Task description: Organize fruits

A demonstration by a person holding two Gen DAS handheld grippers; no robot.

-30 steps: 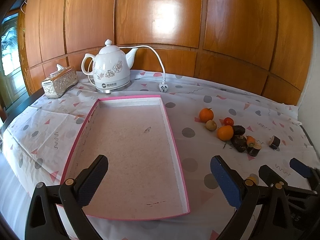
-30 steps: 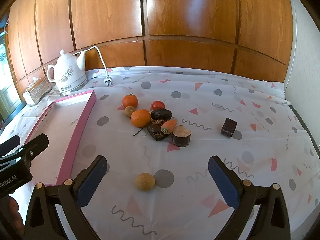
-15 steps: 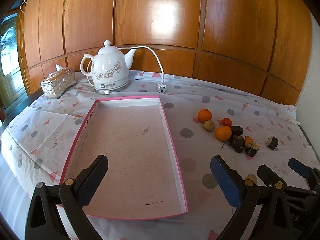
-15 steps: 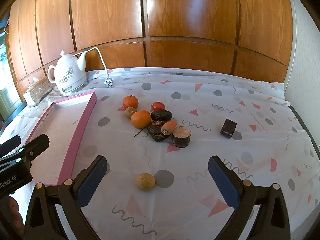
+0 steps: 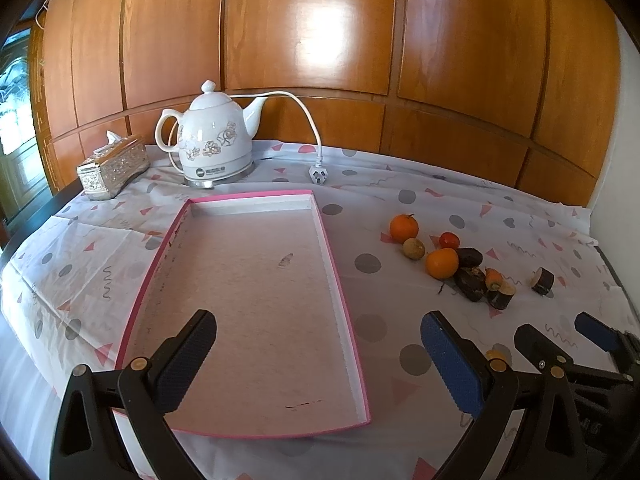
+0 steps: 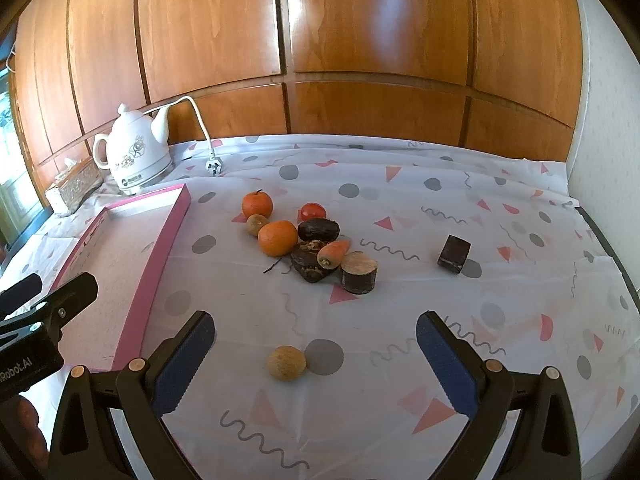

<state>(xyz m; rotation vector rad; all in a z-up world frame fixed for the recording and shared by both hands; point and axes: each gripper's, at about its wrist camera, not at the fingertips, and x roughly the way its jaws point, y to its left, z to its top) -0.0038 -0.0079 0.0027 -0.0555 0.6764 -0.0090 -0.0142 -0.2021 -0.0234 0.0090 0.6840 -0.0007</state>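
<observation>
A pink-rimmed tray [image 5: 344, 292] lies empty on the table; its rim also shows in the right wrist view [image 6: 160, 256]. A cluster of fruit lies right of it: two oranges [image 6: 257, 204] [image 6: 278, 238], a small brown fruit [image 6: 256, 224], a red tomato [image 6: 313, 211], a dark avocado [image 6: 318, 230], a carrot piece [image 6: 333, 253] and dark cut chunks [image 6: 359, 273]. A tan round fruit [image 6: 286, 363] lies alone, just ahead of my open right gripper [image 6: 314, 346]. My left gripper [image 5: 320, 350] is open and empty over the tray's near end.
A white kettle [image 5: 212, 140] with cord and plug [image 5: 319, 174] and a silver tissue box [image 5: 114, 166] stand at the back left. A dark chunk [image 6: 454, 253] lies apart to the right. Wooden panelling backs the table. The table edge runs along the right.
Both grippers have drawn back or tilted slightly; the scene sits a little farther away in the left wrist view. Nothing on the table has moved.
</observation>
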